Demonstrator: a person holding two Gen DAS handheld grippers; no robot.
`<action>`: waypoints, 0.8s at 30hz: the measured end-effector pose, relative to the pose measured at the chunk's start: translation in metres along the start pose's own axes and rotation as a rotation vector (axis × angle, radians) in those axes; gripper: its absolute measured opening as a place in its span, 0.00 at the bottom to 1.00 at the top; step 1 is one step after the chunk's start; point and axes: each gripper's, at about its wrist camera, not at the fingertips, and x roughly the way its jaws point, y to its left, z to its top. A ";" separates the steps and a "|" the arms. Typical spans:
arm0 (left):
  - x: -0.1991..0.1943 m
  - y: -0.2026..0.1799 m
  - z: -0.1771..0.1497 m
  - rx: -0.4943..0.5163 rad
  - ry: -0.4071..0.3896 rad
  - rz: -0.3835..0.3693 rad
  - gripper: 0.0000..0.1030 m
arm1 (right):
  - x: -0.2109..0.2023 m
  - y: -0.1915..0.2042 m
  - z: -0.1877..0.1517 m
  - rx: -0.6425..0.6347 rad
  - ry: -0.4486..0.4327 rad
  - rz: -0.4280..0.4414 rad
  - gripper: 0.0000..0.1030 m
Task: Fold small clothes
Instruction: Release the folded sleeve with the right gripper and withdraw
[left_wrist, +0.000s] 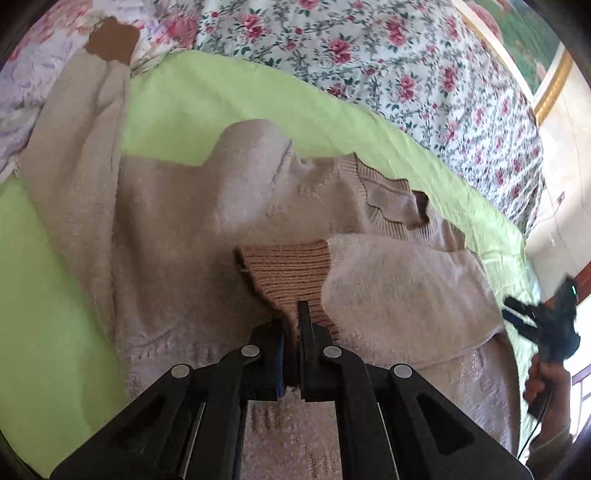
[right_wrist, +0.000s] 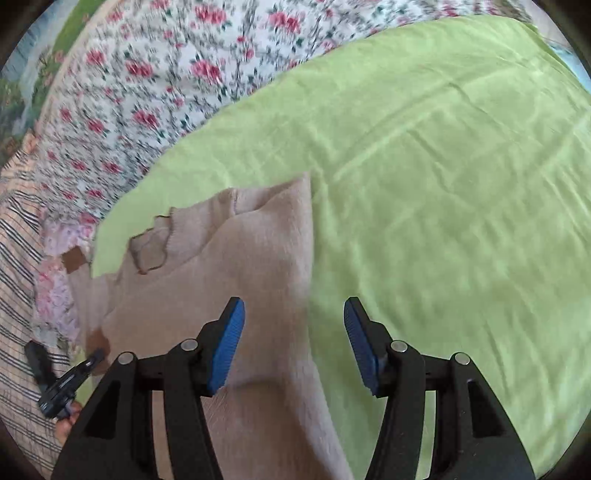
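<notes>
On the bed, a beige sweater (left_wrist: 177, 229) lies spread over a green sheet (left_wrist: 55, 314), and the folding looks barely begun. One sleeve is drawn across the chest, its brown ribbed cuff (left_wrist: 288, 269) pinched between the pressed-together fingers of the left gripper (left_wrist: 291, 332). The other sleeve (left_wrist: 77, 122) stretches away unfolded. The right gripper (right_wrist: 294, 343) hovers with fingers spread wide, holding nothing, above the sweater's edge. That sleeve and the body folds seem left to do.

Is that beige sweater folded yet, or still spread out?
Partly folded. One sleeve lies across the sweater, its cuff pinched in the left gripper; the other sleeve lies outstretched.
</notes>
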 end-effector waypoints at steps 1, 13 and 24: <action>0.001 0.000 0.000 -0.005 0.006 -0.001 0.03 | 0.012 0.000 0.003 -0.004 0.030 -0.008 0.62; 0.018 -0.024 -0.001 0.064 0.044 -0.007 0.03 | 0.013 -0.008 0.007 -0.100 0.036 -0.101 0.08; 0.004 -0.001 -0.008 0.028 0.051 -0.002 0.09 | -0.008 0.028 -0.036 -0.156 -0.004 -0.041 0.33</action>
